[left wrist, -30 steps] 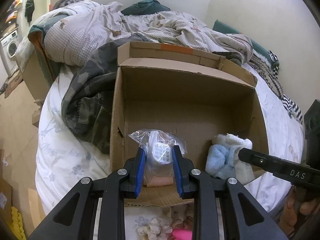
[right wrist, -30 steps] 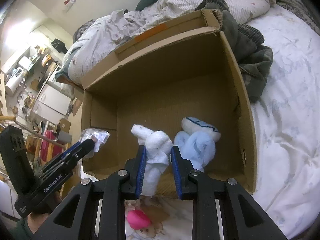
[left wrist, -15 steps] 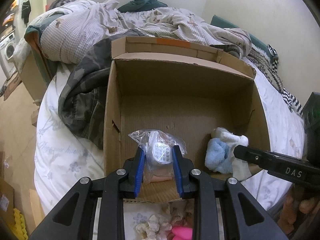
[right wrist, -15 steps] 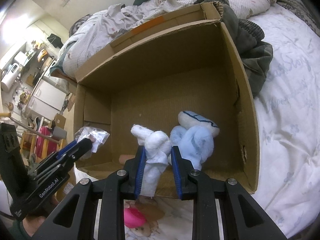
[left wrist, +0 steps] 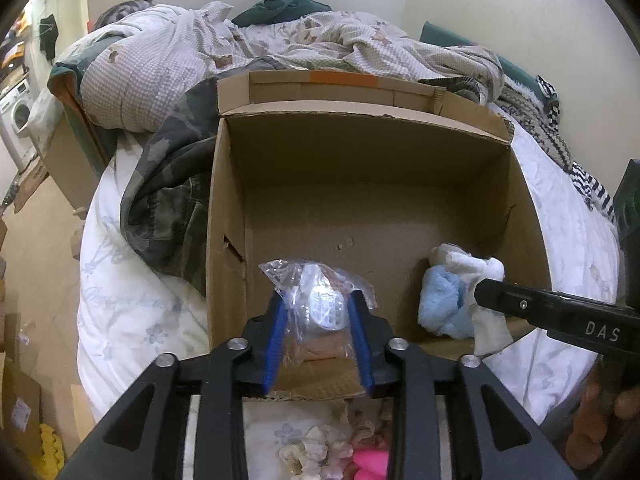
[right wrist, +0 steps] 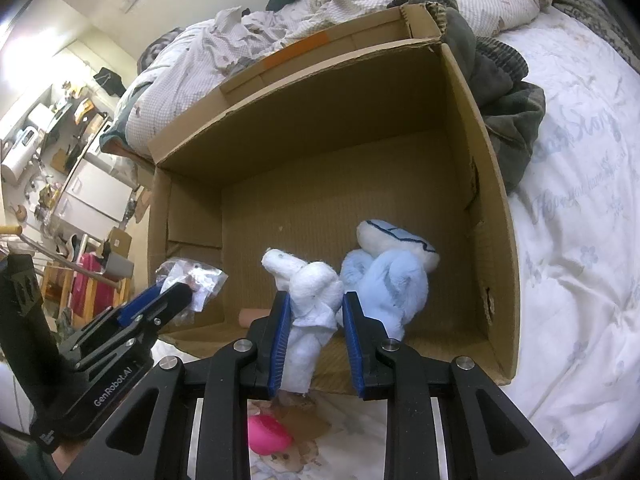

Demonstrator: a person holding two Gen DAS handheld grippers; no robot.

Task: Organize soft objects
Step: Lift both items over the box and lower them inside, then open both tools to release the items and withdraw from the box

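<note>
Left wrist view: rides left tongs (left wrist: 318, 316), looks steeply down into cardboard box (left wrist: 360, 184) from its near rim, close in. Box fills centre; bed (left wrist: 132, 308) shows beyond box's left wall.

Right wrist view: rides right tongs (right wrist: 314, 318), same near rim of box (right wrist: 320, 168), also steep and close, frame rolled so box sits skewed.

Shared: box interior and far wall. Right tongs (left wrist: 496, 288) enter left view at box's right side; left tongs (right wrist: 172, 296) enter right view at box's left corner.
</note>
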